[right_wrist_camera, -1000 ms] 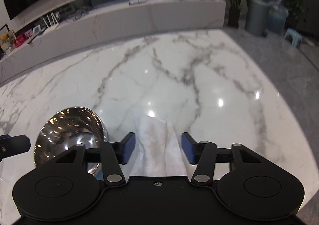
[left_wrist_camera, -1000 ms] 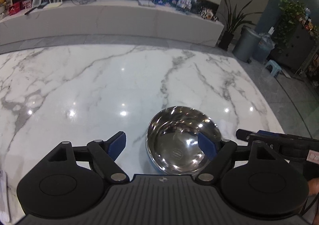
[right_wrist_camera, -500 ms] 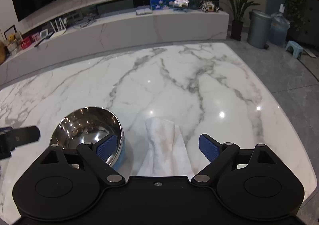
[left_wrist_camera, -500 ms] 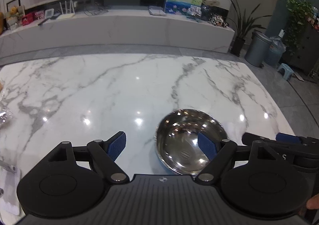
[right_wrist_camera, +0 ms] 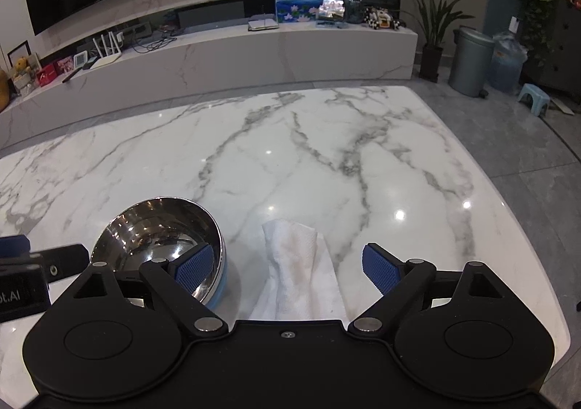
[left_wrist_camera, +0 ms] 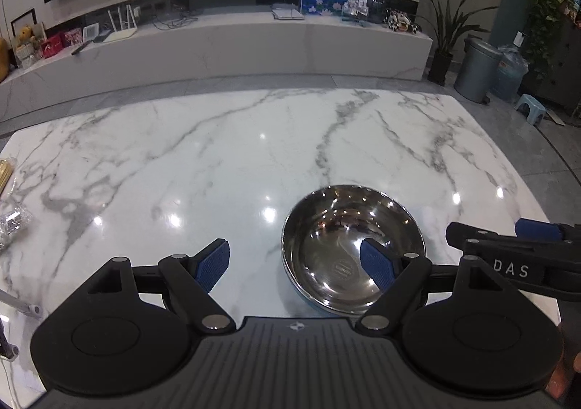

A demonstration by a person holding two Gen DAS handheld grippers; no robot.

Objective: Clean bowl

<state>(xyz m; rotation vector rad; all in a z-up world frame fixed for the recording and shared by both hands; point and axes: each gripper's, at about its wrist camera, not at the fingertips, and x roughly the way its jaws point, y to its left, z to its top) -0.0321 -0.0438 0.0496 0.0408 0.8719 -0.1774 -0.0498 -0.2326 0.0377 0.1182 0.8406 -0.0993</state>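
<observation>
- The steel bowl [left_wrist_camera: 353, 250] stands upright on the white marble tabletop [left_wrist_camera: 218, 169], near the front edge, its shiny inside facing up.
- The left hand-held gripper [left_wrist_camera: 296, 264] has its blue-padded fingers spread wide and holds nothing; in its own view the right pad lies over the bowl's inside, the left pad over bare marble. Whether the pad touches the bowl cannot be told.
- The right hand-held gripper [right_wrist_camera: 287, 265] is also spread wide and empty.
- A crumpled white cloth [right_wrist_camera: 301, 271] with faint brownish stains lies on the tabletop just to the right of the bowl [right_wrist_camera: 163, 231], between the right gripper's two fingers in that view.
- The left pad of the right gripper overlaps the bowl's near right rim in the picture.
- At the far left edge of the tabletop lies a crinkled clear wrapper [left_wrist_camera: 11, 224].
</observation>
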